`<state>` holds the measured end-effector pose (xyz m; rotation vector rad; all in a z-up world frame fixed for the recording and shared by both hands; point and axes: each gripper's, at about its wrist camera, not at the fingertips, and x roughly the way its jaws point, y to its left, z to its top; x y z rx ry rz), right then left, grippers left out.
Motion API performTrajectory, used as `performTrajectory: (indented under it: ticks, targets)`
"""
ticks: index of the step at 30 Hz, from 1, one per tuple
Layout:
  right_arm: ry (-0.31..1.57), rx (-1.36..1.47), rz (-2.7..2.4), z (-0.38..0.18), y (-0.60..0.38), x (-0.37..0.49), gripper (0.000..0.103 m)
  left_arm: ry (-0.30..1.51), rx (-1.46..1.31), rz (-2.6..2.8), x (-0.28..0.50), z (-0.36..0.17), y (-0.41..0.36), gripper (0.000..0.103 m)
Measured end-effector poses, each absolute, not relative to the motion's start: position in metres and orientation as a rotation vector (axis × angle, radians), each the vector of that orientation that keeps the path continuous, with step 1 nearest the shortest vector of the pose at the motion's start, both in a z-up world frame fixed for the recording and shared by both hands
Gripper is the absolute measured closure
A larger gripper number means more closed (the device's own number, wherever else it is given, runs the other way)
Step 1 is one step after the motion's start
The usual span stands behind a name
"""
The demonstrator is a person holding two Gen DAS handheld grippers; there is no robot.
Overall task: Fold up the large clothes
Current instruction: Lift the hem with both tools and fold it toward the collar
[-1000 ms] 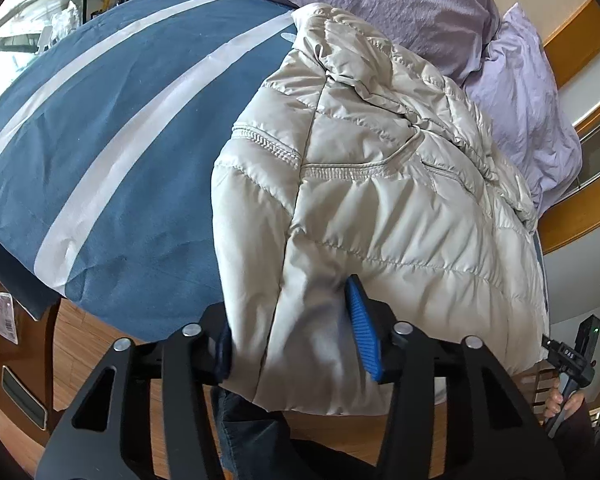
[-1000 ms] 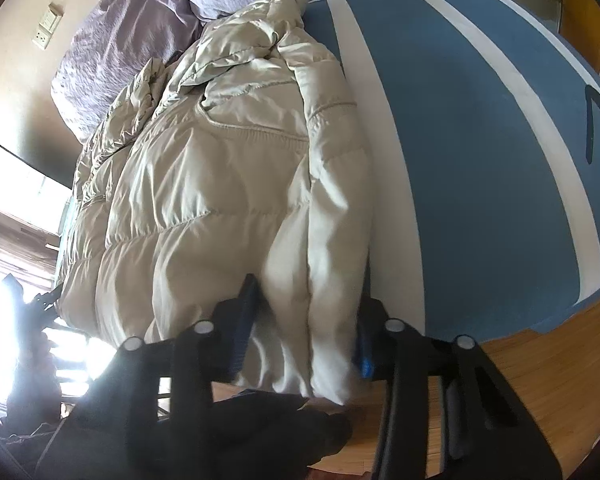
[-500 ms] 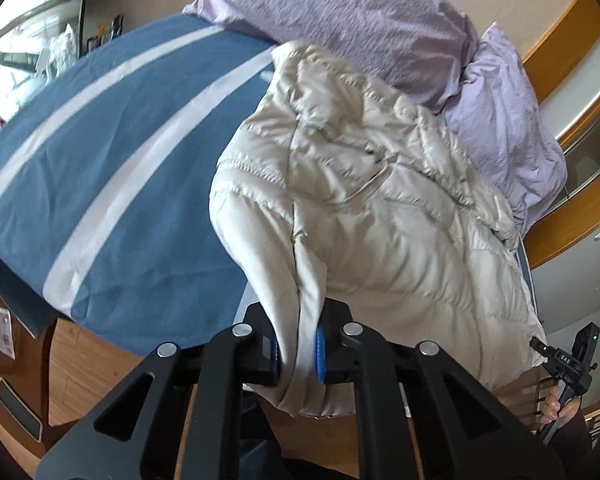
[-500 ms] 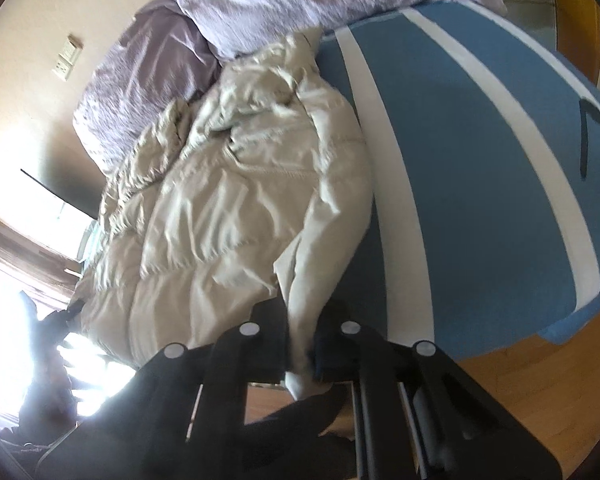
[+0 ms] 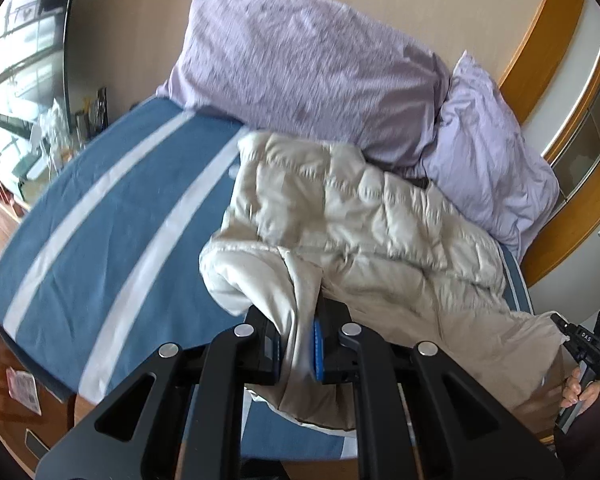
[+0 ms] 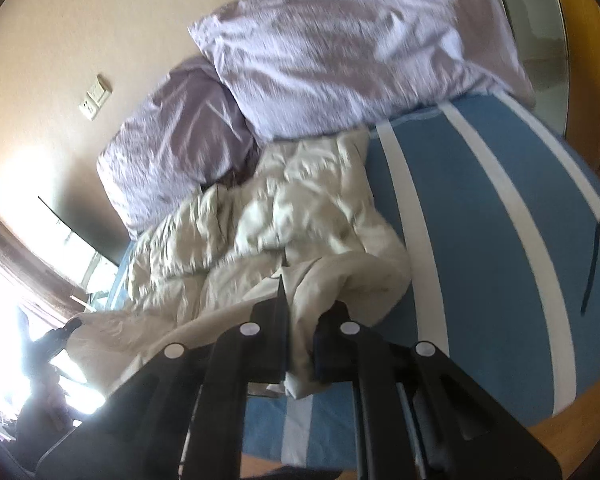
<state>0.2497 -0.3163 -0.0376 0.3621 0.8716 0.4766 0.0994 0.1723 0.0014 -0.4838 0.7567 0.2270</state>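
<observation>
Both the left gripper [image 5: 296, 344] and right gripper [image 6: 300, 350] have jaws pinching the cream puffer jacket's [image 5: 364, 224] near hem, raised off the bed [image 5: 100, 240], likely to fold it toward the pillows [image 5: 312, 64].

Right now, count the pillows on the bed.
2. The darker purple pillow stands against the wall; the lighter purple pillow leans beside it, both behind the jacket. Others may be hidden.

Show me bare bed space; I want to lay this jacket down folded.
Free: the blue striped cover beside the jacket, out to the bed's edge; a thin dark thing lies near one side. Crowded: the head end, where the pillows touch the jacket's collar.
</observation>
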Motion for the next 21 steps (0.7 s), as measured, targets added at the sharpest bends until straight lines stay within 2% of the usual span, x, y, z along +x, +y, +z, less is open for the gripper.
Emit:
performTrajectory:
  ticks: [11, 21]
  targets:
    - [0.792, 0.363, 0.418, 0.000, -0.290, 0.322, 0.094, 0.705, -0.483, 0.225, 0.172, 0.035, 0.202, 0.093]
    - [0.782, 0.357, 0.323, 0.001, -0.259, 0.393, 0.094, 0.737, -0.477, 0.199, 0.259, 0.032, 0.231, 0.093]
